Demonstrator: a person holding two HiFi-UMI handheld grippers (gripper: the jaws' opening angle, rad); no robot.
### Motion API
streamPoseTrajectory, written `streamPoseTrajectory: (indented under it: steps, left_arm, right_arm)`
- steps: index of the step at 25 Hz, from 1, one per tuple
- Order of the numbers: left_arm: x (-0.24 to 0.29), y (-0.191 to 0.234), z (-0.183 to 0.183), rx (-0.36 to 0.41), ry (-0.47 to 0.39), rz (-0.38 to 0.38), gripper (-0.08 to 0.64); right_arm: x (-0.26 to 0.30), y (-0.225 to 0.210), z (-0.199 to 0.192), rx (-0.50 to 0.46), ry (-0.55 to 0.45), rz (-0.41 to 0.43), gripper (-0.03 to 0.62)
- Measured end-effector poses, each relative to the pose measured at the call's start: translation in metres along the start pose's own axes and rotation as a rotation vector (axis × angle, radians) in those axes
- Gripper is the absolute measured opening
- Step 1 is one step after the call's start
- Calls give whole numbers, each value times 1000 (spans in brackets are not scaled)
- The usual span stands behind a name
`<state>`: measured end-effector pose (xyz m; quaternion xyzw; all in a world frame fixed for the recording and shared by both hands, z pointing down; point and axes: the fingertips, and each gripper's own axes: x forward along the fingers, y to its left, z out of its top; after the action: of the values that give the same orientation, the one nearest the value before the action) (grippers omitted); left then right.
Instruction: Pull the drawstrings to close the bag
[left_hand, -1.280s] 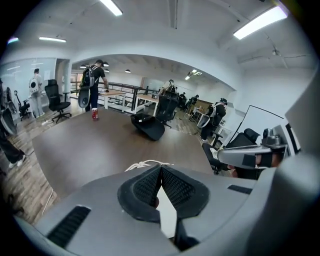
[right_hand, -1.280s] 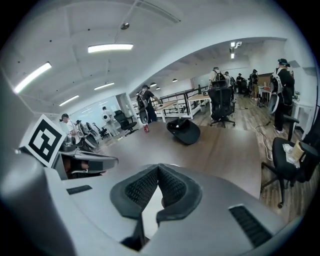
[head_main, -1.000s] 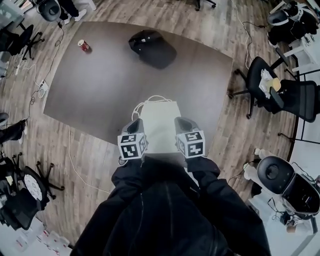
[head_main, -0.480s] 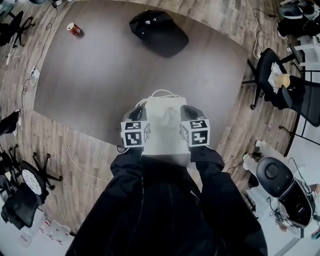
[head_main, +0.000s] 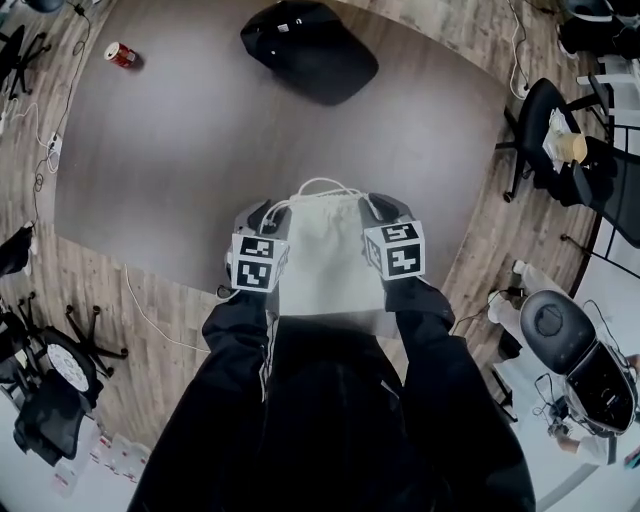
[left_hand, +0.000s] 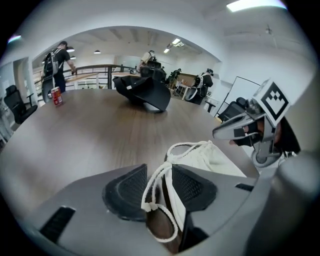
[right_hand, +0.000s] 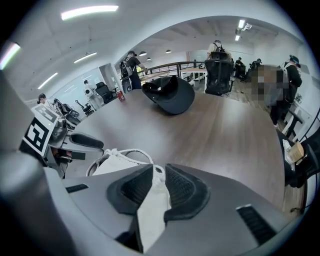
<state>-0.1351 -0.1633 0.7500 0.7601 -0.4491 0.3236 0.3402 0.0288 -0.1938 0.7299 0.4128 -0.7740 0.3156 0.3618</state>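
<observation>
A cream drawstring bag (head_main: 325, 245) lies at the near edge of the dark table (head_main: 190, 150), with its white cord loops at the far end. My left gripper (head_main: 258, 212) is at the bag's left top corner. Its jaws have just been opening, and the white drawstring (left_hand: 156, 192) and a fold of cloth lie loose between the pads. My right gripper (head_main: 386, 207) is at the right top corner. Its jaws have just been opening a little, but the pads still sit narrowly on the bag's cloth edge (right_hand: 151, 212).
A black backpack (head_main: 310, 45) lies at the table's far side and a red can (head_main: 120, 55) stands at the far left. Office chairs (head_main: 565, 160) stand to the right, and cables run over the wooden floor on the left.
Both grippers have come down and moved farther over the table with the bag. The bag now lies flatter on the tabletop.
</observation>
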Motion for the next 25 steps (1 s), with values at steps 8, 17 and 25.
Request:
streamPoseTrajectory:
  steps: [8,17,25]
  left_arm:
    - [12,-4,-5,148,69,-83,158]
    - [28,-14,-12,172,122,-149,154]
    - [34,-16,-6,150,107,-145,42]
  right_arm:
    - [13,-2,-8,-49,70,37,169]
    - [35,-10,-16,-59,158,75,179]
    - [53,-5,-17,-78,208,74,88]
